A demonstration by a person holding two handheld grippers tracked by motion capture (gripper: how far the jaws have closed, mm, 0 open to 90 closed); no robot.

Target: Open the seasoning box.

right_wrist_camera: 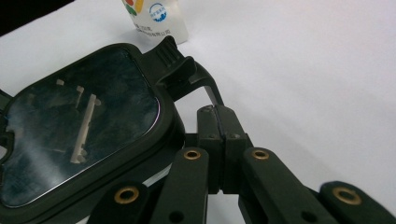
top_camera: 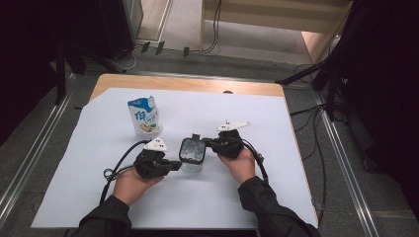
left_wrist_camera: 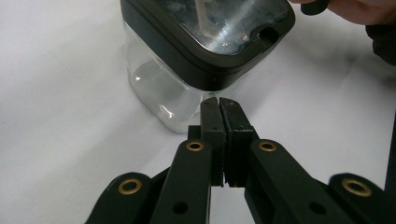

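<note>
Both grippers, left gripper (top_camera: 174, 164) and right gripper (top_camera: 207, 142), are sitting clenched tight, holding nothing, beside the glass jar (top_camera: 191, 154) in the middle of the frame on the white sheet (top_camera: 99, 187). Its clear walls are probably heavy, slippery and breakable. Its black lid (right_wrist_camera: 84, 126) has a clasp (right_wrist_camera: 173, 60), likely the best place to grab.
</note>
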